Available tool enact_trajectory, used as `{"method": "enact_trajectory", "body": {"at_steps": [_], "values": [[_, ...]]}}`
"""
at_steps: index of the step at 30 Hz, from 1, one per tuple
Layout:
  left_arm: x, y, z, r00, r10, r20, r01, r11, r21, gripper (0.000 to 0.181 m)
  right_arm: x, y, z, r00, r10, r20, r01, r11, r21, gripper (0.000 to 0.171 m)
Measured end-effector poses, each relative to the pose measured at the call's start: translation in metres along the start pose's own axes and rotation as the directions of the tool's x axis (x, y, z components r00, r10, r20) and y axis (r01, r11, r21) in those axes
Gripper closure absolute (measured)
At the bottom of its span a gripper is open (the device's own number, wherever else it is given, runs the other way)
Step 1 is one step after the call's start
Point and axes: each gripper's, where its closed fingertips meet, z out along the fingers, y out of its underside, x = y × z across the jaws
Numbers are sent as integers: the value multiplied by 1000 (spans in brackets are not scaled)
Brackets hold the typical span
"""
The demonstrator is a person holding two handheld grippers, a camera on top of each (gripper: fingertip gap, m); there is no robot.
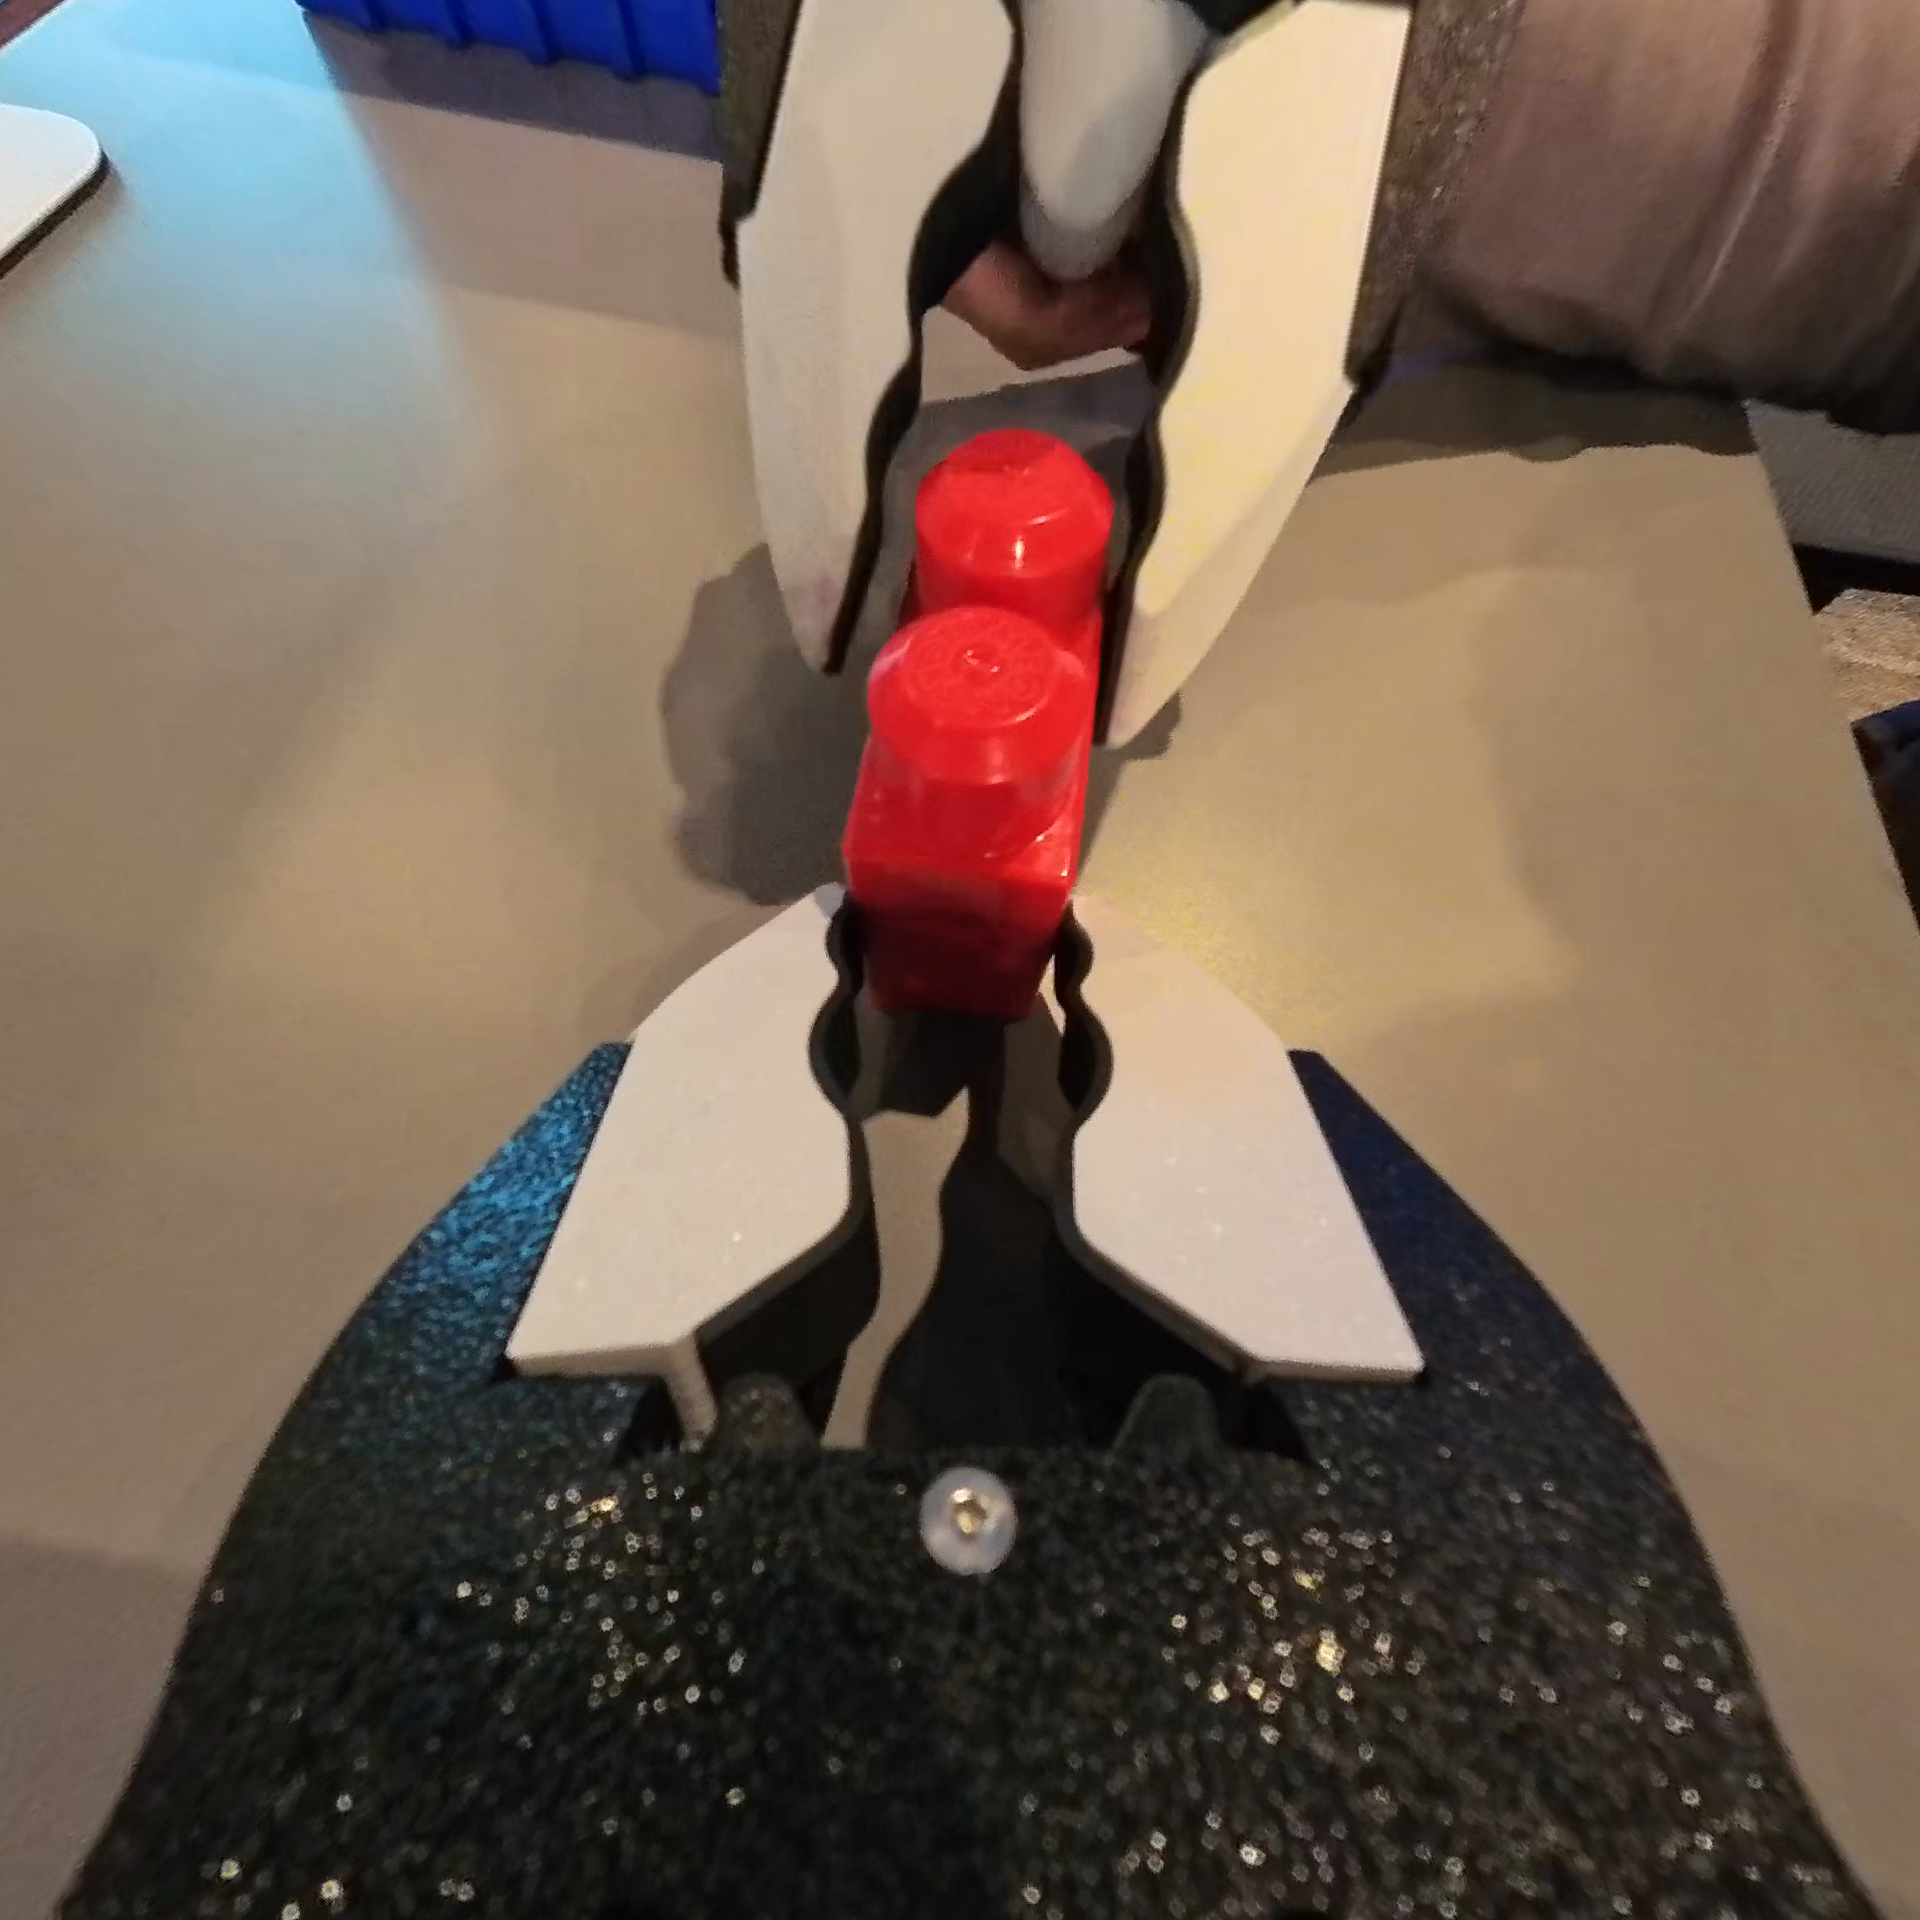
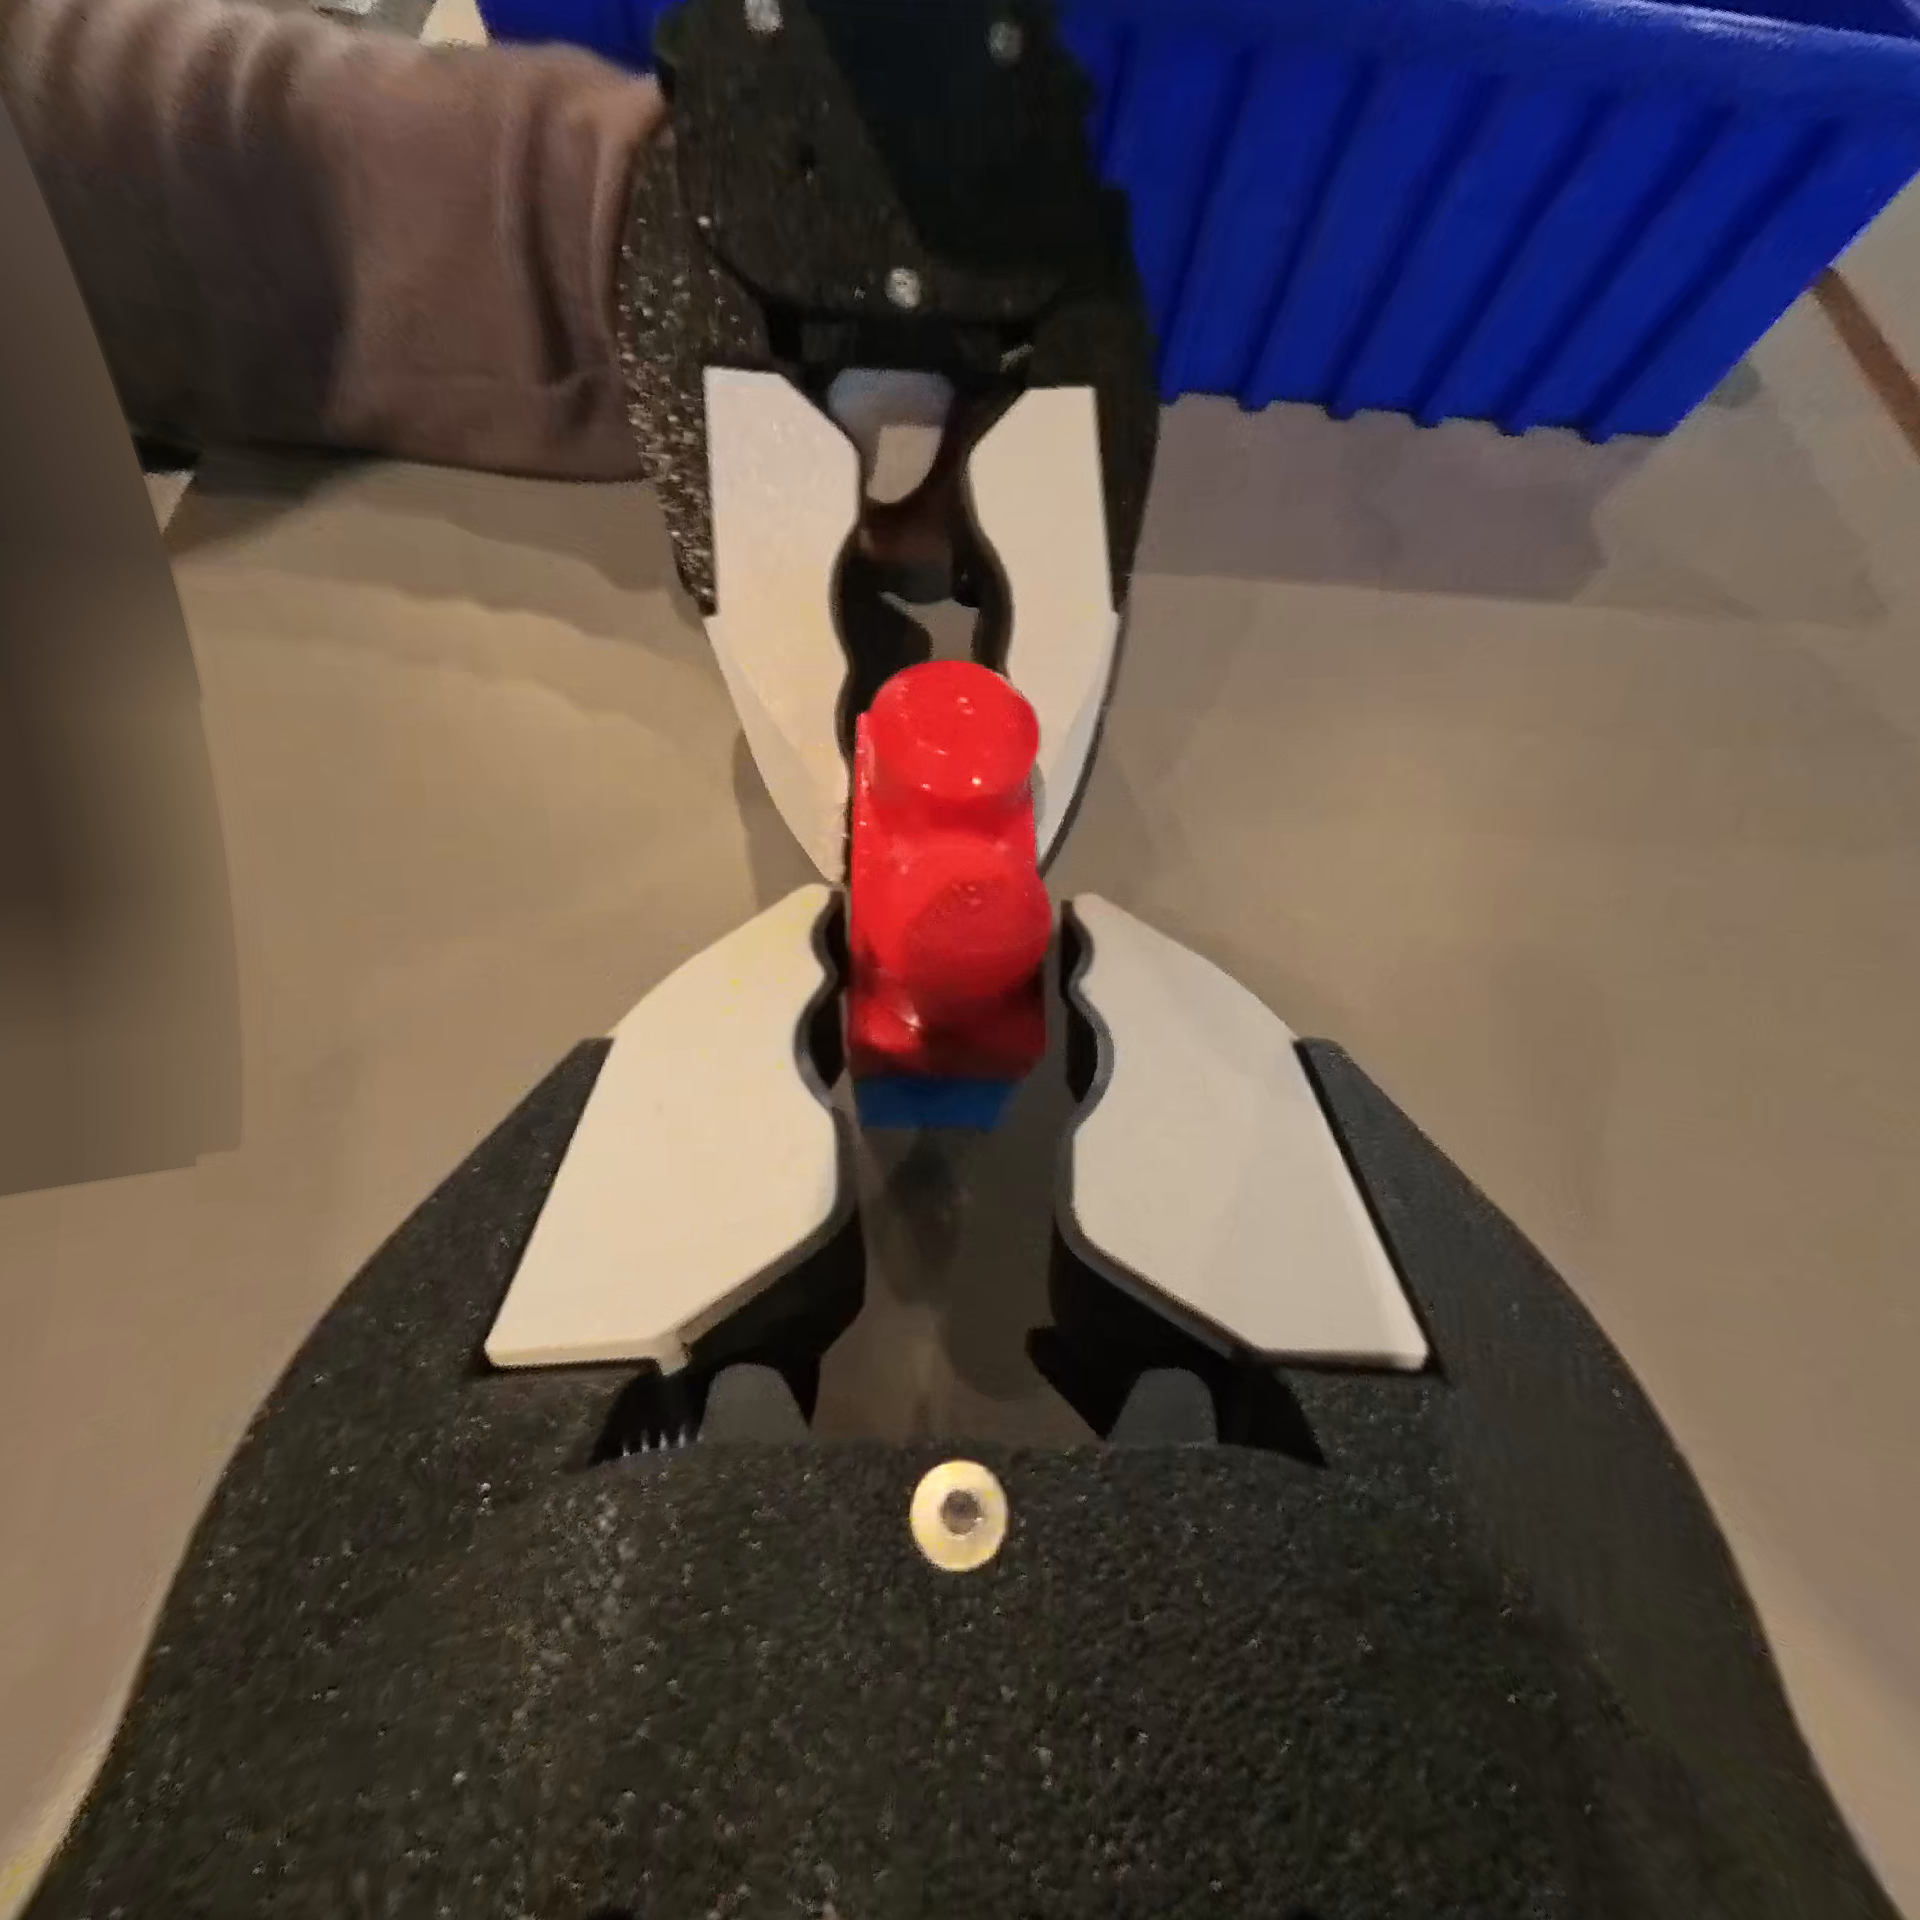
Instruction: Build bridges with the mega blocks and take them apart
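Observation:
A red two-stud mega block (image 1: 977, 748) is held over the tan table (image 1: 364, 727) between both grippers, which face each other. My left gripper (image 1: 956, 925) is shut on its near end, where the lower part looks darker red. My right gripper (image 1: 987, 675) comes in from the far side, its jaws around the far stud. In the right wrist view the red block (image 2: 945, 821) sits between my right gripper (image 2: 951, 925), whose jaws are closed around it. A blue block (image 2: 930, 1109) shows under that end. The left gripper (image 2: 940, 842) grips the far end.
A blue ribbed bin (image 2: 1455, 229) stands on the table behind the left gripper and also shows in the left wrist view (image 1: 520, 31). A white flat object (image 1: 31, 187) lies at the far left edge. Grey sleeves (image 1: 1662, 208) (image 2: 312, 260) reach in behind the grippers. Less than 4 cm separates the two grippers' tips.

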Motion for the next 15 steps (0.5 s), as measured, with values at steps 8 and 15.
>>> {"method": "enact_trajectory", "body": {"at_steps": [8,15], "values": [[0,-1,1,1000,16,3,-16,1000,-3,146,-2,2,-1,994,-71,87,72,997,-10,136],[0,0,2,1000,17,7,-17,1000,-4,146,-3,4,-1,989,-99,110,103,994,-31,135]]}}
